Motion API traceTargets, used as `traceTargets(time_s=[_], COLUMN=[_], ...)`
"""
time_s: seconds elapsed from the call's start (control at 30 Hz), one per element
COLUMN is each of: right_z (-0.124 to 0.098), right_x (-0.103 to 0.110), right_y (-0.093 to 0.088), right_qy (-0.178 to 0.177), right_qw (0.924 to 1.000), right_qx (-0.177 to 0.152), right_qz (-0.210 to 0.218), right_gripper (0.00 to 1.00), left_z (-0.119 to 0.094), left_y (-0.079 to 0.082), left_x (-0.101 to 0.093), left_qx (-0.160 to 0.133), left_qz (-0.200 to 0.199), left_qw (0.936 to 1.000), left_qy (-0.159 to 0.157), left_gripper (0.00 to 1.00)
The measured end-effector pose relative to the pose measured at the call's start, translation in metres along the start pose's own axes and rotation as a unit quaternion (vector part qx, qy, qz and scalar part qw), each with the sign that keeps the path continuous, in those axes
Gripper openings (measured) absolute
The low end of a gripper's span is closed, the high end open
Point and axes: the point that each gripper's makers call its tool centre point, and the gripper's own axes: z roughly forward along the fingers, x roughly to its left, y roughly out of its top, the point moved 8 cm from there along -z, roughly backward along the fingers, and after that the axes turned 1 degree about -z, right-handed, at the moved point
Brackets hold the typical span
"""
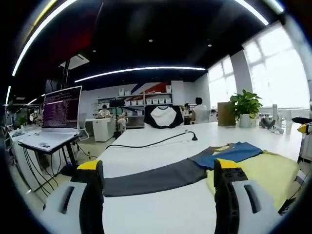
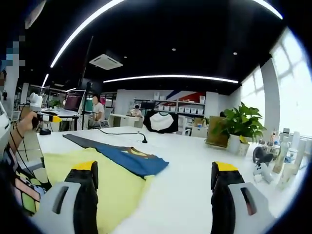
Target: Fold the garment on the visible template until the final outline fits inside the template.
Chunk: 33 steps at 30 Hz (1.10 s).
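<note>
Your left gripper (image 1: 157,195) and right gripper (image 2: 152,195) are both hanging wide apart, gripping nothing. Garment (image 1: 219,163) is lying centre-right on the white table (image 1: 146,214). Left gripper view adds a laptop (image 1: 56,117) at left, screen text unreadable; right gripper view adds a potted plant (image 2: 239,126) at right.

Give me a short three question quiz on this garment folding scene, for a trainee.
1. True or false: the left gripper is clamped on the long grey sleeve.
2. What colour is the shirt's collar end: A red, B blue, C white?
3. What stands beside the brown box on the white table?

Key: 1 false, both grippers are open, the right gripper too. 2 B. 3 a potted green plant.
</note>
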Motion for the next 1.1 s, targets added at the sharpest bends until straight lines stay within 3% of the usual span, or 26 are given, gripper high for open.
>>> traceTargets(time_s=[0.33,0.8,1.1], right_z=[0.0,0.001,0.001], right_x=[0.0,0.005,0.002], right_y=[-0.008,-0.003,-0.005], right_qy=[0.007,0.014,0.01], right_qw=[0.9998,0.9997,0.9996], right_qx=[0.011,0.005,0.012], right_qz=[0.013,0.02,0.023], right_gripper=[0.98,0.97,0.97], left_z=[0.022,0.071,0.104], left_y=[-0.007,-0.039,-0.071], left_x=[0.011,0.042,0.064], left_qx=[0.002,0.06,0.091], left_qz=[0.013,-0.004,-0.011], left_qw=[0.9999,0.9981,0.9955], left_qy=[-0.002,0.006,0.023], left_gripper=[0.92,0.89,0.84])
